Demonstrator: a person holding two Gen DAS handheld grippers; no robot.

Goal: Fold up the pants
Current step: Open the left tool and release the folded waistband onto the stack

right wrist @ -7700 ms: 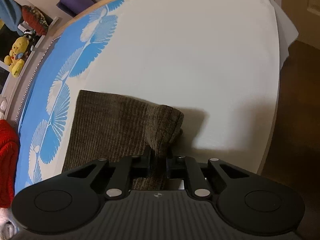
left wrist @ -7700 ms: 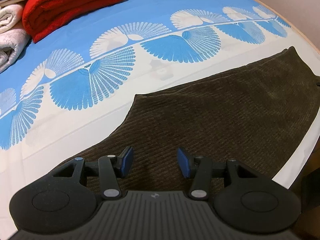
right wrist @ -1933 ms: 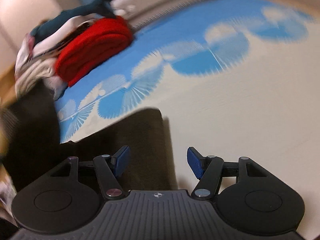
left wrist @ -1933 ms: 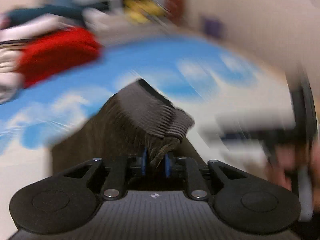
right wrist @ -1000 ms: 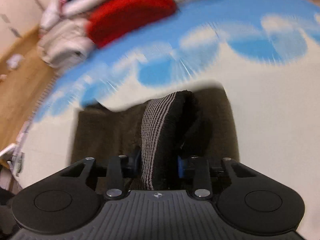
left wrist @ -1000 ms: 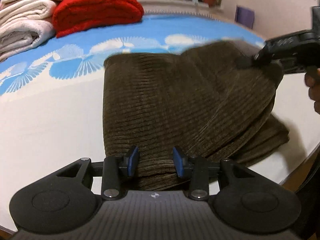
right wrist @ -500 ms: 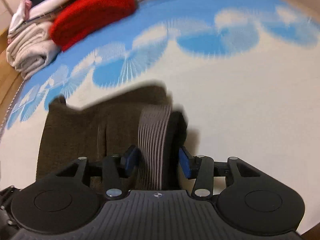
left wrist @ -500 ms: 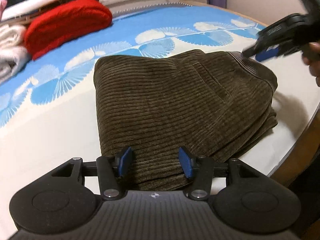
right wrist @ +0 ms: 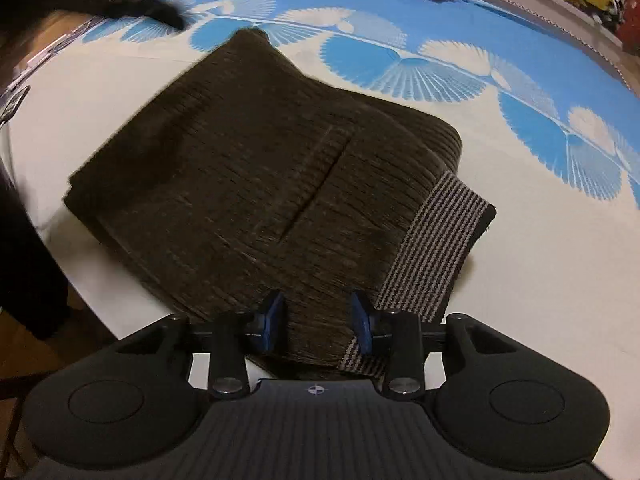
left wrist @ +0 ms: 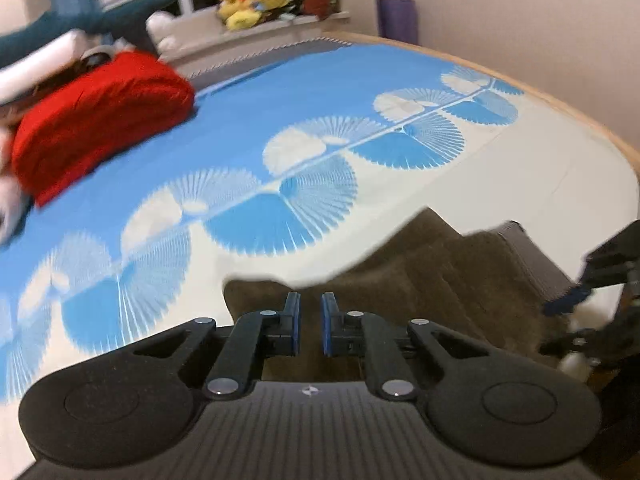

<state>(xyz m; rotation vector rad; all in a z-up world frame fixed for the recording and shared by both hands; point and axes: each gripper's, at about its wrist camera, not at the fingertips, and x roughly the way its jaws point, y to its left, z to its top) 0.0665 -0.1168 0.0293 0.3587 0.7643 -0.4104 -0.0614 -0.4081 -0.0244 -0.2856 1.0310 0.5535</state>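
Right wrist: unlabelled folded pants (right wrist: 248, 168)

there was one pair of brown corduroy pants (right wrist: 256, 184), folded into a single bundle, with one striped waistband (right wrist: 436, 248) showing at its edge. one bedsheet (left wrist: 520, 184) lay under it, blue and white, with one row of fan shapes across it. one red folded blanket (left wrist: 100, 116) sat at the far side, next to a stack of pale folded linens whose number could not be told. a cluster of yellow plush toys (left wrist: 252, 0) sat on the ledge, too blurred to count. one purple roll (left wrist: 394, 16) stood by the wall. two grippers were in view: the left gripper (left wrist: 311, 326) and the right gripper (right wrist: 318, 318).
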